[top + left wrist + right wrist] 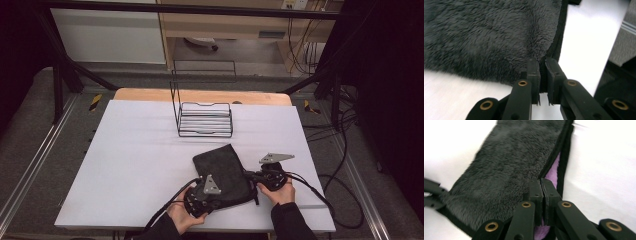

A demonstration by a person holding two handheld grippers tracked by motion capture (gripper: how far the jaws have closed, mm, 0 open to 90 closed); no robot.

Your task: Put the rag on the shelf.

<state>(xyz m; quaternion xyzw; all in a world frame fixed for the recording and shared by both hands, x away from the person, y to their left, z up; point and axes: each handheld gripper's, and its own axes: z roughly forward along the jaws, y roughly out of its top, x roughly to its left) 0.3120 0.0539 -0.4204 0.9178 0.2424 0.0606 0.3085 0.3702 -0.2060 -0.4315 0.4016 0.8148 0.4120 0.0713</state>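
Dark grey fleece cloth [222, 176], one item, folded, lying near the front edge of the white table surface [140, 165], right of centre. Left gripper [542, 65]: jaws closed on the cloth's black-bound edge, gripping it at the cloth's near left corner. Right gripper [541, 185]: jaws pressed together on the cloth's edge at its right side, where a lilac underside [554, 167] shows beneath the grey pile. Grippers: two, one in each hand, with cables trailing off the front edge. Wire rack [205, 117]: one, black, standing towards the back edge of the surface, well apart from the cloth. Beyond it, a wooden tabletop strip [200, 95]; around the table, a black frame and grey floor. The cloth's near edge is partly hidden by the grippers.
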